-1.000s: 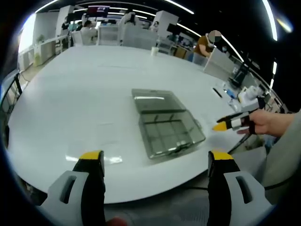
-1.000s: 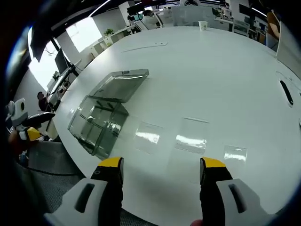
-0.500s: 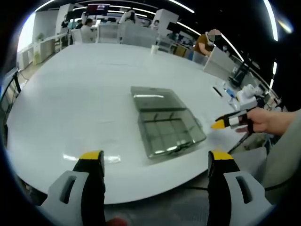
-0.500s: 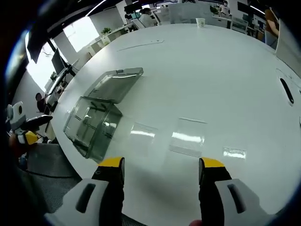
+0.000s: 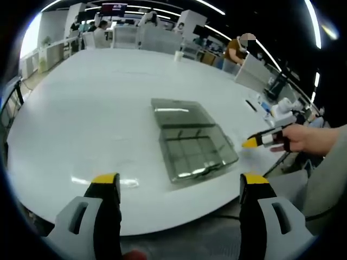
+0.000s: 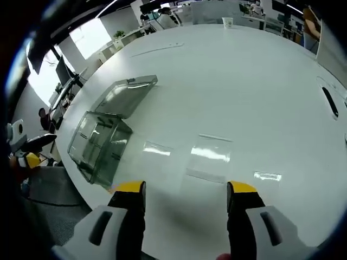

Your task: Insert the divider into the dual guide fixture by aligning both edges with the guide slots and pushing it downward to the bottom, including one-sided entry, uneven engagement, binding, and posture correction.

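A clear plastic box with inner compartments [image 5: 194,151] lies on the white table [image 5: 81,108], its clear lid [image 5: 176,114] folded open behind it. My left gripper [image 5: 180,181] hovers open at the table's near edge, short of the box, with nothing between its jaws. The right gripper [image 5: 252,143] comes in from the right, held by a hand. In the right gripper view the same box [image 6: 97,146] and lid [image 6: 124,93] lie at the left. Flat clear divider sheets [image 6: 210,154] lie ahead of my open, empty right gripper [image 6: 184,188]. The left gripper [image 6: 27,158] shows at the far left.
A paper cup [image 6: 227,22] stands at the table's far side, and a black pen-like item [image 6: 329,102] lies at the right. Smaller clear pieces [image 6: 157,148] [image 6: 267,176] flank the large sheet. The table's rounded edge [image 5: 179,216] runs just beyond my left jaws. A person [image 5: 236,51] sits far back.
The right gripper view has shifted a little, so the box now sits further left and the clear sheets nearer its jaws. The left gripper view is almost unchanged. Both grippers stay open.
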### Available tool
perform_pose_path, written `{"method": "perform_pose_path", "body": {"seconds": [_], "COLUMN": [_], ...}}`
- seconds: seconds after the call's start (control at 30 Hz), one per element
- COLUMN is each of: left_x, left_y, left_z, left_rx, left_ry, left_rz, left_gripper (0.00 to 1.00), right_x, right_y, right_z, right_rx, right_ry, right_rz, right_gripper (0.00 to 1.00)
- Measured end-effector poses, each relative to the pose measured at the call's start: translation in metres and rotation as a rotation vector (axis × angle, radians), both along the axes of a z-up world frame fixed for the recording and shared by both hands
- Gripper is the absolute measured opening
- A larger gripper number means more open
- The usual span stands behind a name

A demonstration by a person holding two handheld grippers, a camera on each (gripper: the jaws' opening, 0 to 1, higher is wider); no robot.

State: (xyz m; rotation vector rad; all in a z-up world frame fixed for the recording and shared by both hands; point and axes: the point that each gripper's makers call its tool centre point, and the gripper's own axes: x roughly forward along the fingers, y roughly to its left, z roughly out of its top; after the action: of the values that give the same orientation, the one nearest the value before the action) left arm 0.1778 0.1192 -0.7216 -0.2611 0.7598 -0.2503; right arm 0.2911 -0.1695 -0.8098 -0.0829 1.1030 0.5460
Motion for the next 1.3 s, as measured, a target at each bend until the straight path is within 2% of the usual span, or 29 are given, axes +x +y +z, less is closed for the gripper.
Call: {"method": "perform_pose_path", "body": {"seconds": [0.77, 1.3], "left_x": [0.003, 0.005], "left_y": [0.002, 0.002], "left_z": [-0.003, -0.004], "left_rx": [-0.006, -0.01], "left_ry": [0.006, 0.006], "left_rz": [0.006, 0.004], "left_gripper": [0.89, 0.89], "right_x": [0.014, 0.019], "right_y": [-0.008, -0.014], "right_z": [-0.005, -0.009], "right_rx": [-0.023, -0.105], "right_ry": [0.004, 0.013], "right_rz": [-0.02, -0.035], "right_gripper": [0.53, 0.43]}}
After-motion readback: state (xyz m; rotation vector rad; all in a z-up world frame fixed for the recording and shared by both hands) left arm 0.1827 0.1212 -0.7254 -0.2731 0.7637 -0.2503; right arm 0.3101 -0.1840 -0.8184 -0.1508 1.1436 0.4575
